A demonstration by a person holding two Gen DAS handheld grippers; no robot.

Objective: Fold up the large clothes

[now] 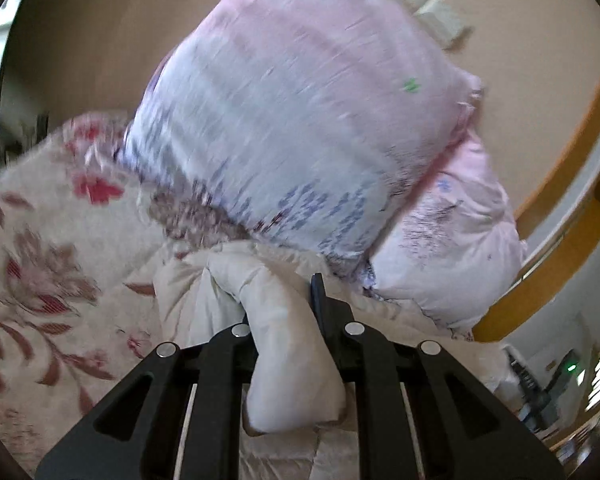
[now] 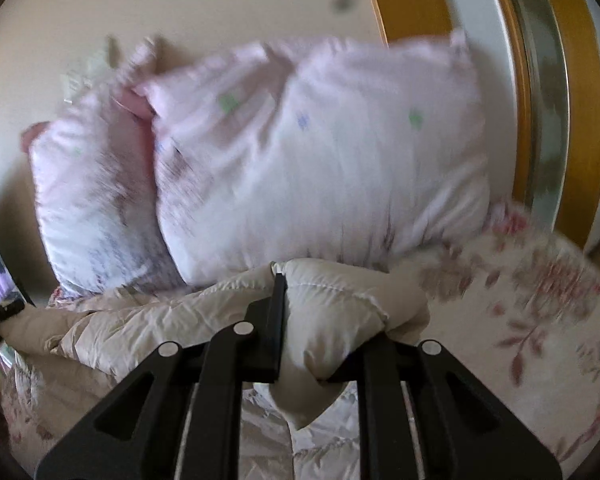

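A cream quilted padded garment [image 1: 284, 344] lies bunched on a floral bedspread [image 1: 44, 248]. My left gripper [image 1: 284, 312] is shut on a thick fold of it, the cloth bulging between the jaws. In the right wrist view my right gripper [image 2: 320, 320] is shut on another puffy fold of the same garment [image 2: 332, 312], which stretches left across the bed toward the other gripper's black tip [image 2: 0, 312]. Both views are motion-blurred.
Two pink-and-white pillows [image 1: 300, 120] [image 2: 320, 168] lean against the beige wall just behind the garment. A yellow wooden frame [image 2: 412, 0] and a white panel stand to the right. The floral bedspread [image 2: 532, 312] extends on both sides.
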